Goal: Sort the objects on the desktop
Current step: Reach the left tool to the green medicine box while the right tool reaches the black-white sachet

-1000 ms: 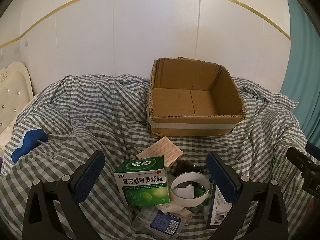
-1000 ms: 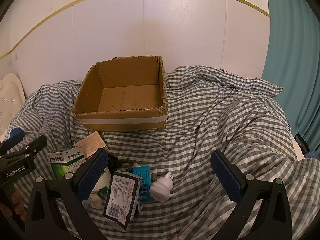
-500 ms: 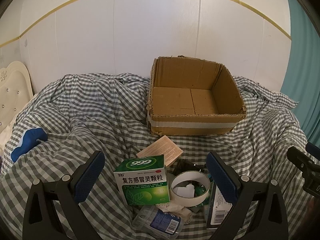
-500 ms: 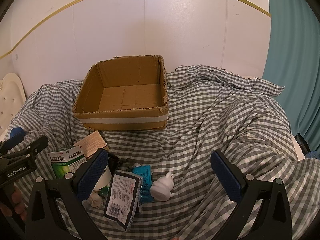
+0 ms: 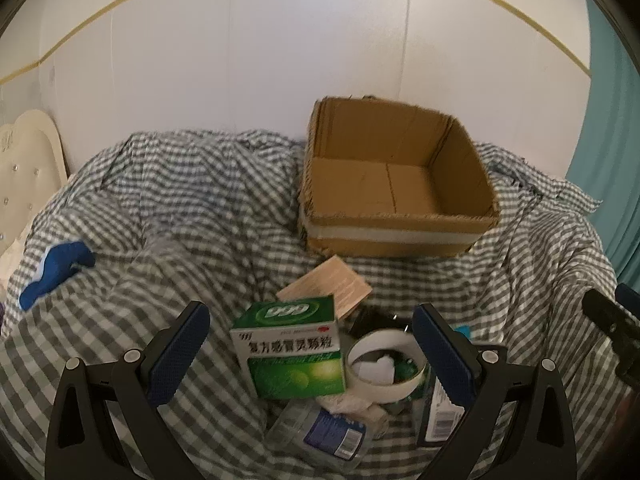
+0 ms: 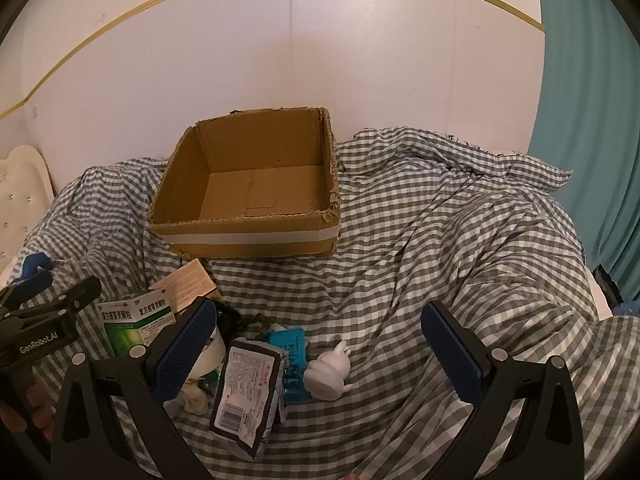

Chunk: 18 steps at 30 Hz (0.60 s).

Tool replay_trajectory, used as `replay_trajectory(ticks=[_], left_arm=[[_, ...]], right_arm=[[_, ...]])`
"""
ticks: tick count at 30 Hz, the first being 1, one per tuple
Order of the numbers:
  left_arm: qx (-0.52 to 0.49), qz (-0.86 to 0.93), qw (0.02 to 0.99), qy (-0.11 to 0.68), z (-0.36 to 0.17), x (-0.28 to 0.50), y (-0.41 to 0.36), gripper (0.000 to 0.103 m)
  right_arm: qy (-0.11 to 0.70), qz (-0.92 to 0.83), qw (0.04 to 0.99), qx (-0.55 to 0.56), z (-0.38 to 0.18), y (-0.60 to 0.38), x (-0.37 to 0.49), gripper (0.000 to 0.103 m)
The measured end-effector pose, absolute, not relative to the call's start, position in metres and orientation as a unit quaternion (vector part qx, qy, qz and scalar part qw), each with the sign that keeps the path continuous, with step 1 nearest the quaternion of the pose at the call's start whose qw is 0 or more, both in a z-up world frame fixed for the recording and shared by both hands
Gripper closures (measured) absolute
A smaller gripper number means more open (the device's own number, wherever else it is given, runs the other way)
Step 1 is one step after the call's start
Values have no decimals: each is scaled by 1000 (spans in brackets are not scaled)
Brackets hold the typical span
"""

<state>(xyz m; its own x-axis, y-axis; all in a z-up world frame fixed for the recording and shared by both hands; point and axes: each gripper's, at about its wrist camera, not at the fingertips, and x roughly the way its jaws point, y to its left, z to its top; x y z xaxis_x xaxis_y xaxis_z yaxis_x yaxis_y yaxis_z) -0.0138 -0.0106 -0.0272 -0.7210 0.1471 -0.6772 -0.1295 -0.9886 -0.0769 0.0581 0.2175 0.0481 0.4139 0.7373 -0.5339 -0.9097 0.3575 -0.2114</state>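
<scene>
Nothing is sorted yet: the cardboard box point(image 6: 248, 196) is seen empty at the far side of the bed cover point(image 6: 460, 248). The left gripper point(image 5: 308, 344) and right gripper point(image 6: 320, 344) are held released, carrying nothing. The green medicine box point(image 5: 290, 350), probably the nearest target, must be straddled next.

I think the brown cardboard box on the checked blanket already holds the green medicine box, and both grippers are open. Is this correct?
Not quite. The brown cardboard box is empty; the green medicine box lies on the checked blanket in front of it, as the left wrist view shows. Both the left gripper and the right gripper are open.
</scene>
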Motion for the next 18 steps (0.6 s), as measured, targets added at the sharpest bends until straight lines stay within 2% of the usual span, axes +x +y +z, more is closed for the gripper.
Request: replay_trajectory(ticks=[13,18], left_arm=[[-454,887,83,12,-72,-27,-5,0],[-470,880,64,-22,-81,-47,-16,0]], right_arm=[[232,523,778,-259,31,232,58,0],[269,510,773,-264,17,243,62,0]])
